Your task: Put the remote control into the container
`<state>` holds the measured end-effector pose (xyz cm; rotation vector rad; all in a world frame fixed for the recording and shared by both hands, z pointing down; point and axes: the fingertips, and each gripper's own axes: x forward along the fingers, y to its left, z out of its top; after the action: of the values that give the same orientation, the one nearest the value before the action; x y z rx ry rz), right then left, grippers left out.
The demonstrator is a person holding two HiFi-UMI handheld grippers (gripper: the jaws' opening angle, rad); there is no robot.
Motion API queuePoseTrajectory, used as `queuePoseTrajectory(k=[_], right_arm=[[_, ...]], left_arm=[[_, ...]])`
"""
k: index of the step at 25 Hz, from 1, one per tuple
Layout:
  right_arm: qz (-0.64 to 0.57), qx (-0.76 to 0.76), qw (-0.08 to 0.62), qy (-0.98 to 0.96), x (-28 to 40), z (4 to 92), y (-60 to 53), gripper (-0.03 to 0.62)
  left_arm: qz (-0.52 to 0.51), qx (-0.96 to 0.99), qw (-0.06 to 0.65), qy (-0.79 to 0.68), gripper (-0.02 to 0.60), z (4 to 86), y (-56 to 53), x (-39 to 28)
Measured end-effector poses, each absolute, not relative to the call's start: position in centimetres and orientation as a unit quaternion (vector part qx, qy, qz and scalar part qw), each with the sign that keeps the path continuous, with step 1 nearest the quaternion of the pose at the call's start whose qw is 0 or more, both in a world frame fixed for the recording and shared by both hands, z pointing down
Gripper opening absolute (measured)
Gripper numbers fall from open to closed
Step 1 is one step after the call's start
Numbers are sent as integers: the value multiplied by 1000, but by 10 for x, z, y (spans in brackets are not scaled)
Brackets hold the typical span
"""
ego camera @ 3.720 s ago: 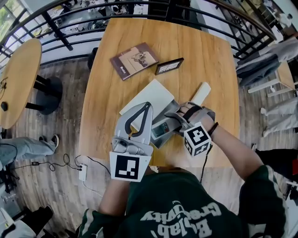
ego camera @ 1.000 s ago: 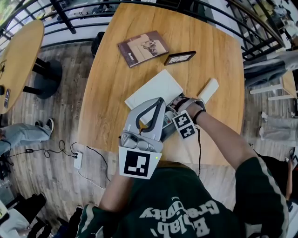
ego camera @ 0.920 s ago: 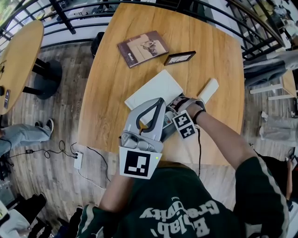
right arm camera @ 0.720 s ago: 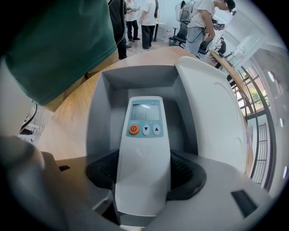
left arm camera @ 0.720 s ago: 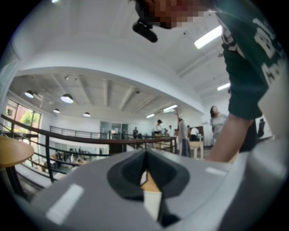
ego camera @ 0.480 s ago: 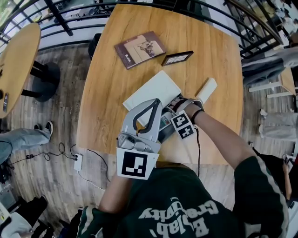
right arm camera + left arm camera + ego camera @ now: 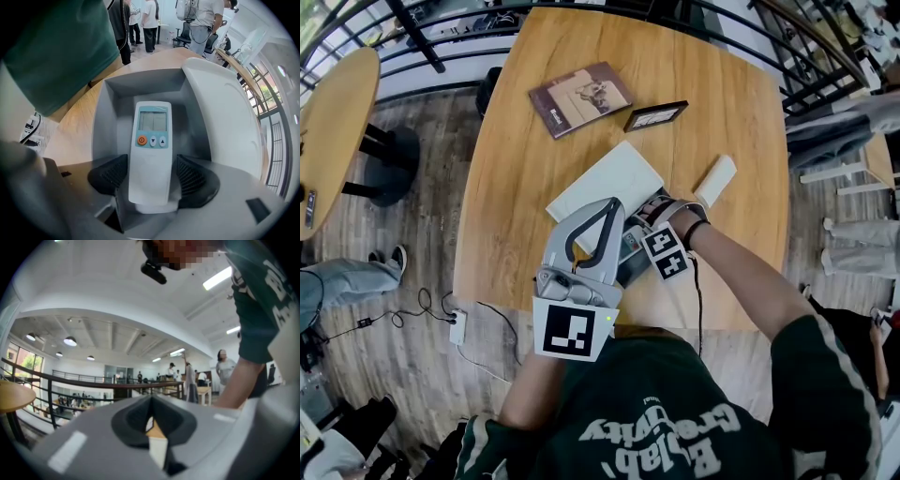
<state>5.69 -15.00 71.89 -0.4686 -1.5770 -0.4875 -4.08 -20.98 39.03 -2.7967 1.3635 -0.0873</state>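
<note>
Over the open grey container [image 7: 107,110], the right gripper [image 7: 150,174] pinches the remote control [image 7: 151,145] by its lower end, screen up, its length lined up with the box. I can't tell if it touches the bottom. The left gripper [image 7: 151,401] has its jaws pressed together on nothing (idle). A white lid [image 7: 225,117] lies just beside the container. To do this step well: lower the remote flat, keep it centred between the walls, then spread the jaws and back straight out so it isn't dragged.
</note>
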Motion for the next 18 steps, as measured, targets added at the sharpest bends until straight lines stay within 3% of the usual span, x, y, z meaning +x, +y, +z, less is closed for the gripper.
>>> queuePoseTrajectory(k=[18], right_arm=[[-218, -198, 652, -699, 53, 708, -148, 308]], left_arm=[[-29, -899, 26, 436, 2, 385, -202, -41]])
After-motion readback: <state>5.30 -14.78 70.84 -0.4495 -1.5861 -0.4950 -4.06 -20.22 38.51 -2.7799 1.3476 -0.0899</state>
